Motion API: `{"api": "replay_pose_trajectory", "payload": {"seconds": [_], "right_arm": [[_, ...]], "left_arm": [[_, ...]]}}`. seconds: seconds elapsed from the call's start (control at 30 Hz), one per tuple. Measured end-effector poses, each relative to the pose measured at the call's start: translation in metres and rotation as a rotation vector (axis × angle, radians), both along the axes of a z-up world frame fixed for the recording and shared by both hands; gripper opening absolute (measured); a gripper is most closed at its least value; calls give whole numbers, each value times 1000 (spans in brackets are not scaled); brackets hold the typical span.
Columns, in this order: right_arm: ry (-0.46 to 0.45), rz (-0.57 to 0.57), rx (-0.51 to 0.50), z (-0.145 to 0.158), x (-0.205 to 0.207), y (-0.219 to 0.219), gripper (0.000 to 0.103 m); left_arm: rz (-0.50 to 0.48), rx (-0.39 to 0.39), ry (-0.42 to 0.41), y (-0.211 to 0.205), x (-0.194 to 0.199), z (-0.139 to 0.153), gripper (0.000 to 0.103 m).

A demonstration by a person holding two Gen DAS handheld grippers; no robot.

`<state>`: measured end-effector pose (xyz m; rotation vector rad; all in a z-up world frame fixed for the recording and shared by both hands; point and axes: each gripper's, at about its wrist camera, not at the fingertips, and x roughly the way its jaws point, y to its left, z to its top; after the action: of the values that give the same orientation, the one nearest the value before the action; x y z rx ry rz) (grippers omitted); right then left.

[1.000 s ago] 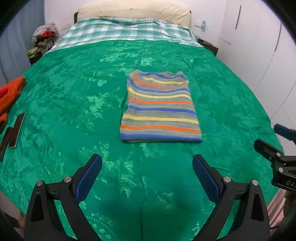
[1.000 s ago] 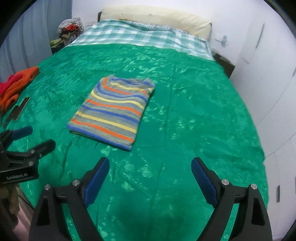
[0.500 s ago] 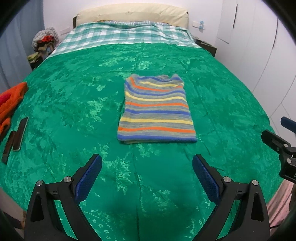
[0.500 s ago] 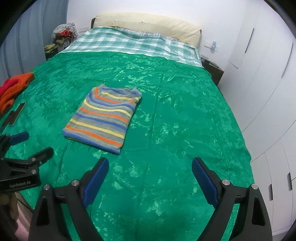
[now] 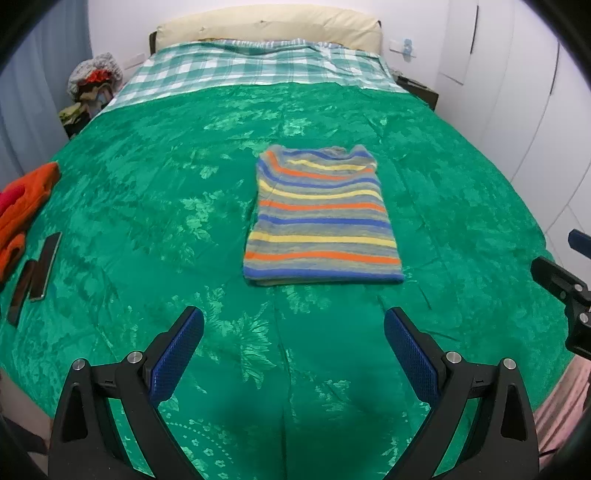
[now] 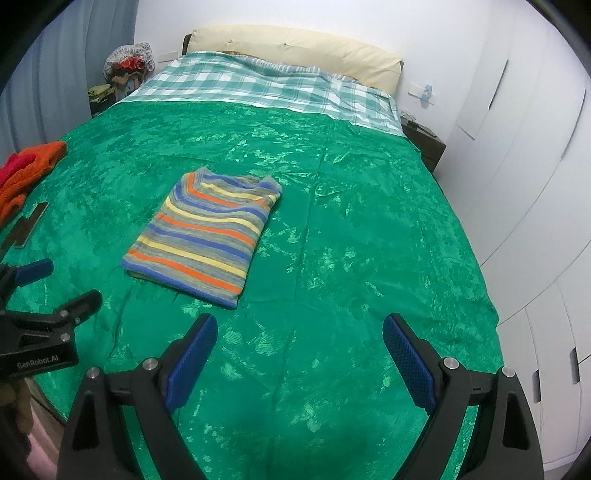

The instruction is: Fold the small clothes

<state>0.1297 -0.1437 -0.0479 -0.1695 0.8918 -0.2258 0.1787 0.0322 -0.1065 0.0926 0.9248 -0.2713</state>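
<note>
A striped sweater [image 5: 321,218], folded into a neat rectangle with orange, yellow, blue and grey bands, lies flat in the middle of the green bedspread [image 5: 147,192]. It also shows in the right wrist view [image 6: 207,236]. My left gripper [image 5: 293,350] is open and empty, held back near the foot of the bed, apart from the sweater. My right gripper [image 6: 299,358] is open and empty too, to the right of the sweater. Each gripper shows at the edge of the other's view.
Orange and red clothes [image 5: 22,206] lie at the bed's left edge, with two dark flat objects [image 5: 37,269] beside them. A checked sheet [image 5: 255,70] and cream pillow [image 5: 266,26] are at the head. White wardrobes [image 6: 535,184] stand on the right.
Both grippers have drawn back and up from the sweater, which now looks smaller and farther away. The sweater has not moved.
</note>
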Motion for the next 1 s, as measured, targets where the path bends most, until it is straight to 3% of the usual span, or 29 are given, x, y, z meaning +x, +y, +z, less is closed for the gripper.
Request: {"api": "replay_pose_trajectory", "payload": {"seconds": [0.2, 0.33, 0.47, 0.63, 0.73, 0.8, 0.83, 0.87, 0.9, 0.93, 1.0], "right_arm": [[7, 16, 43, -7, 8, -7, 90], [23, 41, 207, -30, 30, -35, 90], [37, 36, 408, -61, 78, -73, 90], [51, 78, 681, -102, 155, -90, 90], [88, 78, 778, -134, 200, -89, 89], [108, 74, 804, -153, 222, -86, 85], [119, 73, 821, -164, 232, -83, 74], [123, 74, 838, -171, 241, -80, 56], [119, 81, 857, -176, 247, -76, 46], [126, 86, 854, -178, 251, -71, 33], [137, 90, 756, -176, 256, -53, 28]], "left_arm": [[-54, -42, 31, 6, 22, -11, 99], [-25, -133, 96, 30, 82, -32, 99], [-45, -209, 153, 35, 146, -60, 99], [-110, -197, 206, 11, 209, -91, 99], [-78, -194, 221, 4, 234, -105, 98], [-69, -211, 234, 0, 242, -112, 90], [-79, -213, 240, -4, 243, -114, 70], [-98, -211, 246, -8, 243, -116, 38], [-125, -210, 253, -16, 241, -117, 24], [-117, -184, 239, -19, 239, -116, 19], [-103, -142, 200, -25, 231, -107, 14]]}}
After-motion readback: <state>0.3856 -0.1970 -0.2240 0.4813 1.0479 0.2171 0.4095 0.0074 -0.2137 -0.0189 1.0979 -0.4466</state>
